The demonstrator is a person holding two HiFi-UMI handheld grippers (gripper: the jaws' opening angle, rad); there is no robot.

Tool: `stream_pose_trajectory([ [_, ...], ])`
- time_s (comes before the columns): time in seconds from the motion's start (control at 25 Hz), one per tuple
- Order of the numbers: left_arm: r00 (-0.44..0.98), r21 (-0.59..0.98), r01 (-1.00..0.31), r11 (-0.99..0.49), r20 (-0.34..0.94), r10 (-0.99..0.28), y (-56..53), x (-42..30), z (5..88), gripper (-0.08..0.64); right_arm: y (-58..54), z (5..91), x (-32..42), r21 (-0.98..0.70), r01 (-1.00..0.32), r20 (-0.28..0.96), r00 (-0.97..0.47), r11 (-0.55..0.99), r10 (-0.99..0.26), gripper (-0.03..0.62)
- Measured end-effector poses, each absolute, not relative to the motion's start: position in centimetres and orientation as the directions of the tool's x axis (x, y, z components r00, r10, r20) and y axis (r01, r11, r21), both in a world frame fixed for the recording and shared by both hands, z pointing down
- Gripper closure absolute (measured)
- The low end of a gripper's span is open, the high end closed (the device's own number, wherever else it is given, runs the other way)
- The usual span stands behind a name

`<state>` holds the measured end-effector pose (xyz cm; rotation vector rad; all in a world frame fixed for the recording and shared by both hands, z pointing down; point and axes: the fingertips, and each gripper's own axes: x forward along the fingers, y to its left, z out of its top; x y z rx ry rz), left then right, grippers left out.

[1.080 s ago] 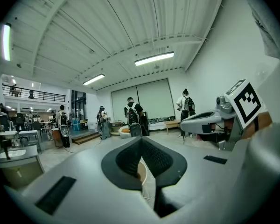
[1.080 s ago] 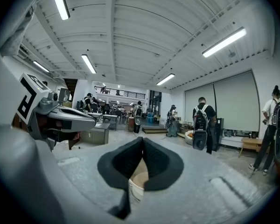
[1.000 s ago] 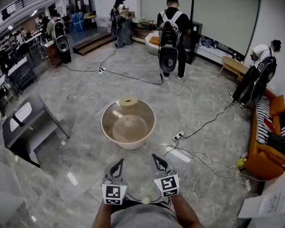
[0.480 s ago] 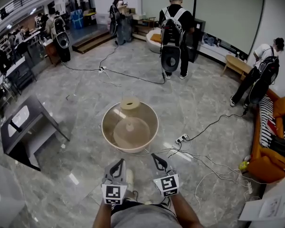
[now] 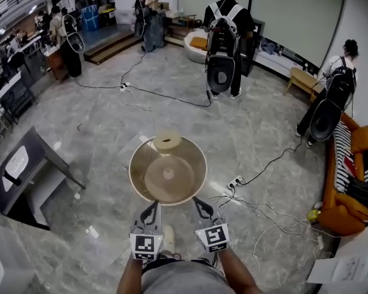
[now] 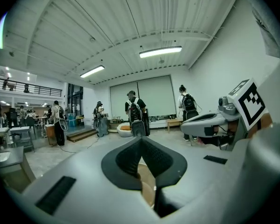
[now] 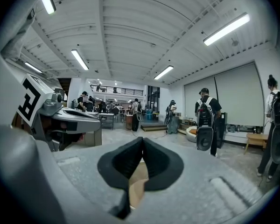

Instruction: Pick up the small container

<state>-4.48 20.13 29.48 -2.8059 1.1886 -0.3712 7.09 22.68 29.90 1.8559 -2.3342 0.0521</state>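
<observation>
Marble floor (image 5: 110, 121) bears a tan tub (image 5: 141, 161); left claw (image 5: 153, 204) and right claw (image 5: 197, 200) both pressed together

Bearings from the person, head view.
- 12 o'clock: round tub (image 5: 133, 164) blocks the direct path; small container (image 5: 167, 141) at its far rim, open air above.
- 2 o'clock: loose cables (image 5: 257, 204) and power strip (image 5: 234, 181) on the floor (image 5: 104, 121).
- 9 o'clock: dark worktop (image 5: 24, 164).
- 10 to 11 o'clock: floor open, passable.

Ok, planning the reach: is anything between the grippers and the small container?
Yes: the wide basin lies between. The small container sits at its far edge, the left gripper and right gripper at its near side.
</observation>
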Motion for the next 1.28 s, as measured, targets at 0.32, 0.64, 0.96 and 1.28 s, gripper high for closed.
stream_pose_trajectory([
  [0.32, 0.7, -0.139, -0.671, -0.729, 0.206, -0.684, 11.2, -6.0, 30.1, 0.543, 14.0, 29.9, 4.9, 0.078, -0.975, 0.168, -0.193, 0.208, -0.967, 0.591],
  [0.64, 0.714, -0.122, -0.656, -0.745, 0.218, -0.665, 5.1, -7.5, 31.0, 0.543, 8.3, 30.5, 3.2, 0.069, -0.978, 0.185, -0.182, 0.197, -0.966, 0.591],
  [0.96, 0.733, -0.11, -0.638, -0.762, 0.217, -0.644, 0.4, -8.4, 32.0, 0.543, 3.6, 31.7, 2.4, 0.075, -0.983, 0.199, -0.15, 0.168, -0.969, 0.591],
  [1.28, 0.719, -0.06, -0.657, -0.752, 0.251, -0.648, -2.8, -7.9, 35.4, 0.543, 0.3, 34.9, 2.8, 0.062, -0.982, 0.252, -0.158, 0.178, -0.955, 0.591],
])
